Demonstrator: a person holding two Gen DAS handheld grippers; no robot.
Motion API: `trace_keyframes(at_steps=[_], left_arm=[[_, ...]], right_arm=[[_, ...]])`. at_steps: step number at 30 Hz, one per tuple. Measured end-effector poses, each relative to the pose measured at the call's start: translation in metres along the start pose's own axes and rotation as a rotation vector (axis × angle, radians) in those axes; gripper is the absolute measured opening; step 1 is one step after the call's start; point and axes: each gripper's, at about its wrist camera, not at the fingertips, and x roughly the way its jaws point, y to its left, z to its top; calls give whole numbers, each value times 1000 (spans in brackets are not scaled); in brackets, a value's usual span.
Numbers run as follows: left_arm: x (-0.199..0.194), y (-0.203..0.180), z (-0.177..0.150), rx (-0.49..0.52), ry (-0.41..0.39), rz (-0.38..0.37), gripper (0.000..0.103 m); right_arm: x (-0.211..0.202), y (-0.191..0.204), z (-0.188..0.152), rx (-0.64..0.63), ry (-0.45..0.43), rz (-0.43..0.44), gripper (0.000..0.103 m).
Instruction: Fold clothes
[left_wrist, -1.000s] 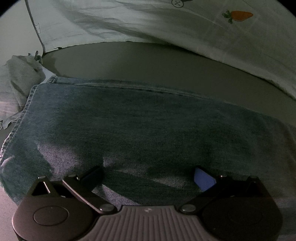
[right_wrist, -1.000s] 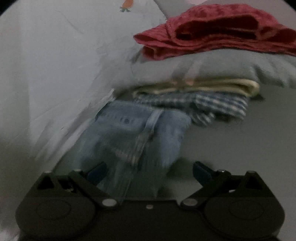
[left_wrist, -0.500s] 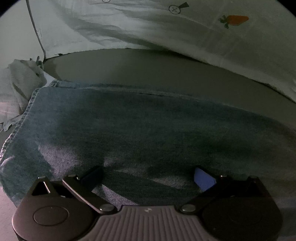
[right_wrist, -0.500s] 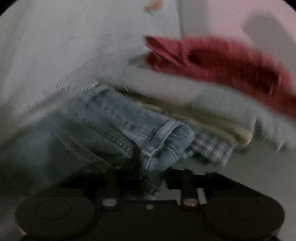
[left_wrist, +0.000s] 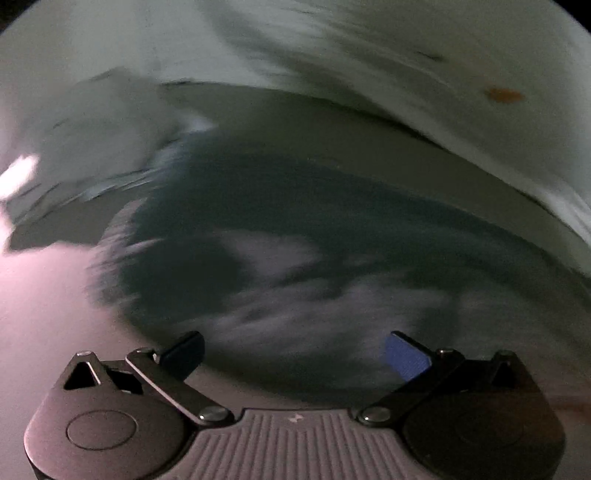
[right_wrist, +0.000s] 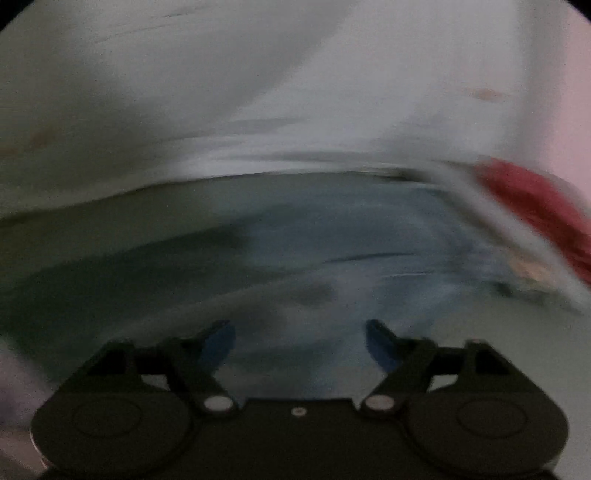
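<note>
Both views are badly motion-blurred. The blue jeans (left_wrist: 295, 229) lie spread on the grey surface, dark in shadow. My left gripper (left_wrist: 295, 356) hovers over their near edge, open, with nothing between its blue pads. In the right wrist view the jeans (right_wrist: 351, 251) fill the middle. My right gripper (right_wrist: 300, 341) is over them with its jaws opening. Denim shows in the gap between the fingers, but the pads stand clear of it.
A white sheet (left_wrist: 443, 92) with small orange prints rises behind the jeans, also seen as the sheet (right_wrist: 258, 92). A pale crumpled garment (left_wrist: 92, 140) lies at the left. A red garment (right_wrist: 535, 206) on a stack sits at the right edge.
My right gripper closed on the jeans' waistband, then opened and let it go; its view rolled, and the stack slid to the right edge. My left gripper drew back, and the jeans' left edge shows.
</note>
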Motion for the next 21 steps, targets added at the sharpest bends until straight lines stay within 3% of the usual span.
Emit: trace_keyframes(at_steps=[2, 4, 6, 7, 9, 10, 15, 16, 17, 21], left_arm=[[-4, 34, 0, -22, -1, 15, 102], [-2, 61, 5, -15, 14, 21, 95], [2, 84, 12, -21, 18, 5, 90], [3, 95, 16, -33, 8, -26, 90], [11, 110, 24, -61, 10, -86, 90], [15, 116, 29, -75, 15, -116, 90], [37, 137, 47, -117, 47, -290, 90], [40, 138, 50, -118, 52, -318, 90], [44, 139, 51, -117, 54, -331, 90], [51, 140, 56, -104, 63, -362, 89]], right_arm=[[-8, 61, -6, -108, 12, 124, 42], [-12, 116, -9, -190, 13, 218, 32], [-16, 172, -9, -248, 17, 315, 30], [-17, 199, -8, -267, 23, 362, 31], [-19, 253, -4, -305, 36, 428, 44], [-20, 277, -1, -337, 23, 455, 55], [-18, 385, 13, -515, -6, 608, 60], [-14, 404, 15, -568, -13, 631, 68], [-9, 423, 18, -621, -19, 654, 75], [15, 493, 25, -844, -23, 712, 76]])
